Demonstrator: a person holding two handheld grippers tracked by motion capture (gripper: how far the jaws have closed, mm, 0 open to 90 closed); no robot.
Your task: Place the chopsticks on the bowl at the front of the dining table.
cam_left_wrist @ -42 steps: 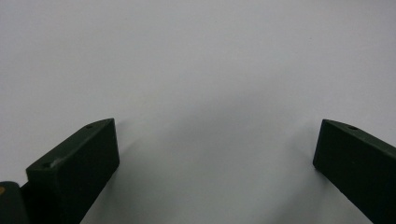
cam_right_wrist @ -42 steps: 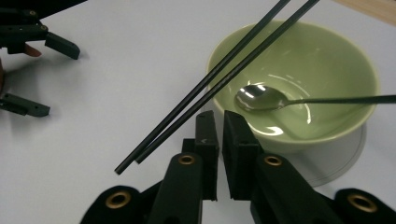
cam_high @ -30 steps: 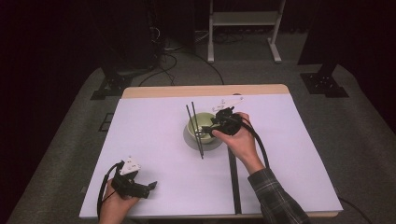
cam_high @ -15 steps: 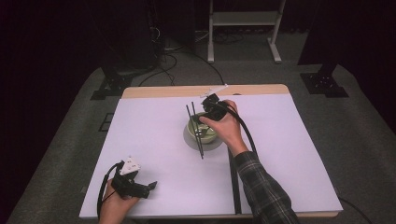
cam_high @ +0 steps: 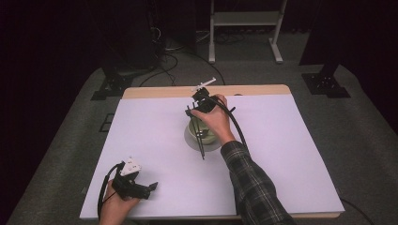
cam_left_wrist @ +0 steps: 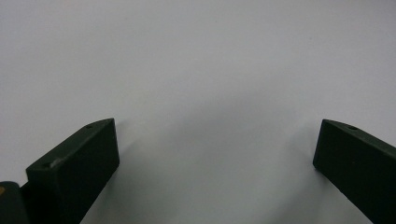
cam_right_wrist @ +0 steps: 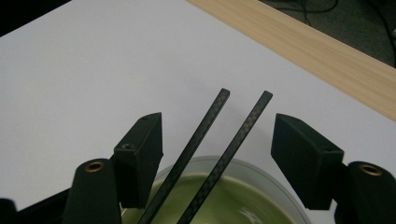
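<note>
A counter (cam_high: pixel 291 154) covered with a white sheet is being viewed from above, with a strip of bare wood showing along its far edge. Near the middle of the sheet a pale bowl (cam_high: pixel 195 138) with a green inside is sitting. Two thin black chopsticks (cam_high: pixel 201 143) are being carried across the bowl's rim, side by side, their near ends jutting past the rim toward the person and their far ends pointing toward the wooden strip.

The right tool (cam_high: pixel 193 110) is being held in the person's right hand, at the end of a plaid sleeve (cam_high: pixel 251 187), over the far side of the bowl. In the right gripper view, the right tool (cam_right_wrist: pixel 217 135) is being shown with its jaws spread well apart. The far ends of the chopsticks (cam_right_wrist: pixel 233 140) are lying between the jaws, with a clear gap left on either side, so nothing is being gripped. The jaws have just been opening. Below them the bowl's rim (cam_right_wrist: pixel 280 184) and green inside are being seen.

The left tool (cam_high: pixel 145 188) is being held low over the near left corner of the counter, well apart from the bowl. In the left gripper view, the left tool (cam_left_wrist: pixel 215 144) is being shown with its jaws standing wide, with nothing but the bare white sheet between them.
</note>
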